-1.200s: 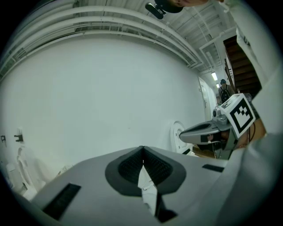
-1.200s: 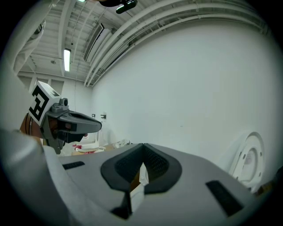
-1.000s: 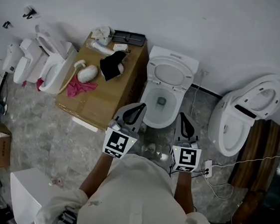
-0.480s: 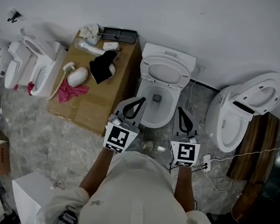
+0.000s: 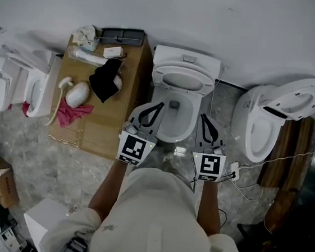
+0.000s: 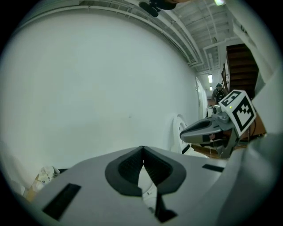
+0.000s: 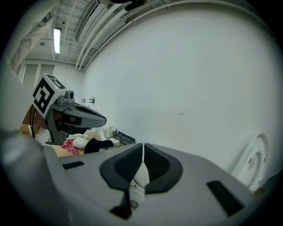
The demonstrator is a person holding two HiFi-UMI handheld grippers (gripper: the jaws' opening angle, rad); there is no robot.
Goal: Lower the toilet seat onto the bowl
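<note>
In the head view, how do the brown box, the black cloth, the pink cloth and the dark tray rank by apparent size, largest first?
1. brown box
2. black cloth
3. pink cloth and dark tray: these look about alike, so I leave them unranked.

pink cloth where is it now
Head view, left of centre: the pink cloth lies on the cardboard box beside the open toilet, next to a white rounded object.

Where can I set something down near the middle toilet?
Bare: the near end of the cardboard box top, between the pink cloth and its front edge; also the floor left of the box. Crowded: the box's far end, and cables on the floor right of the toilet.
</note>
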